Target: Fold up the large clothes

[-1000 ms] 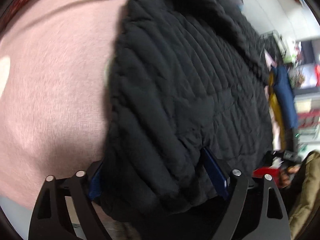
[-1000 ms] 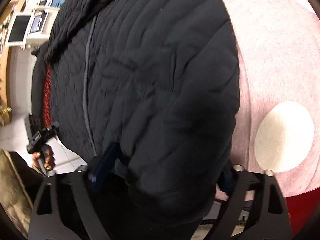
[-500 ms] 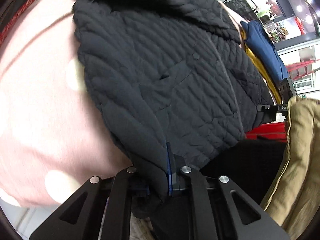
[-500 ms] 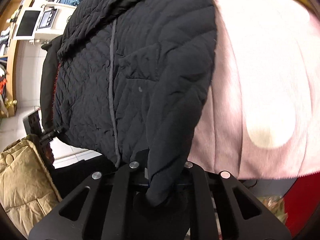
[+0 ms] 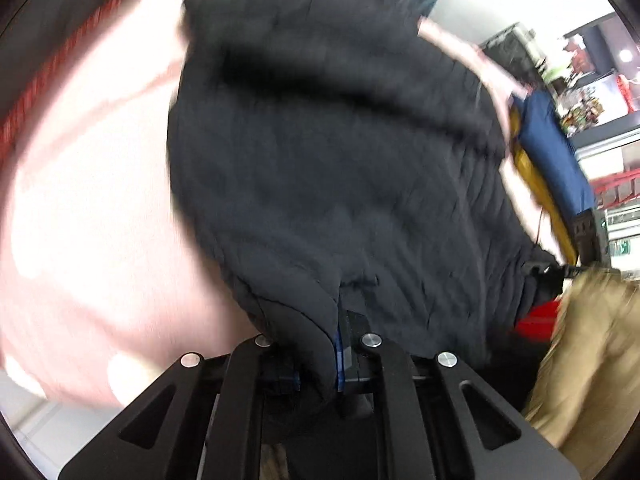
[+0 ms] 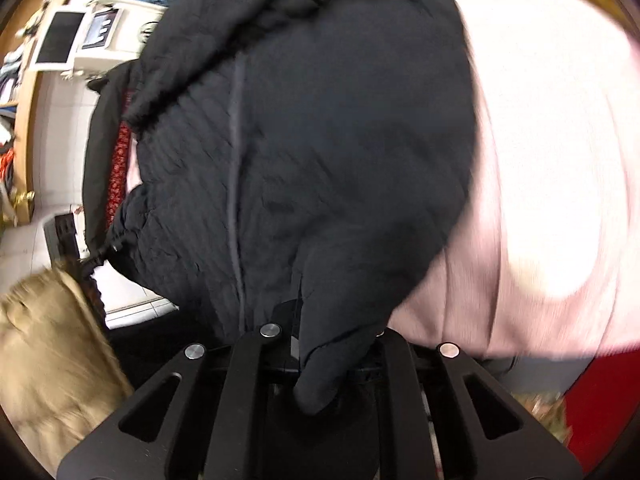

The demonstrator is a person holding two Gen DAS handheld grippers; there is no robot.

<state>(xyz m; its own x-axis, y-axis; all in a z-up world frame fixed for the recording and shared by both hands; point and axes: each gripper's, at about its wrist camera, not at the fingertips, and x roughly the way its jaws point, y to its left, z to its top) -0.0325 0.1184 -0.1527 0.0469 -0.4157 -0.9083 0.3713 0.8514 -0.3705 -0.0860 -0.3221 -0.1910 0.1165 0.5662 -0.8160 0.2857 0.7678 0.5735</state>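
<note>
Black quilted jacket (image 5: 340, 168) fills frame centre in both views, lying on a pink cloth (image 5: 88, 208) with pale dots. Left gripper (image 5: 320, 360) clamped on the jacket hem at lower centre, a blue pad showing. Right gripper (image 6: 324, 348) clamped on a hem fold too. Left view only: blue and yellow clothes (image 5: 548, 160) at right edge, tan coat (image 5: 592, 360) lower right. Right view only: grey zip line (image 6: 236, 168), white machine (image 6: 76, 36) upper left, tan coat lower left. Both blurred.
</note>
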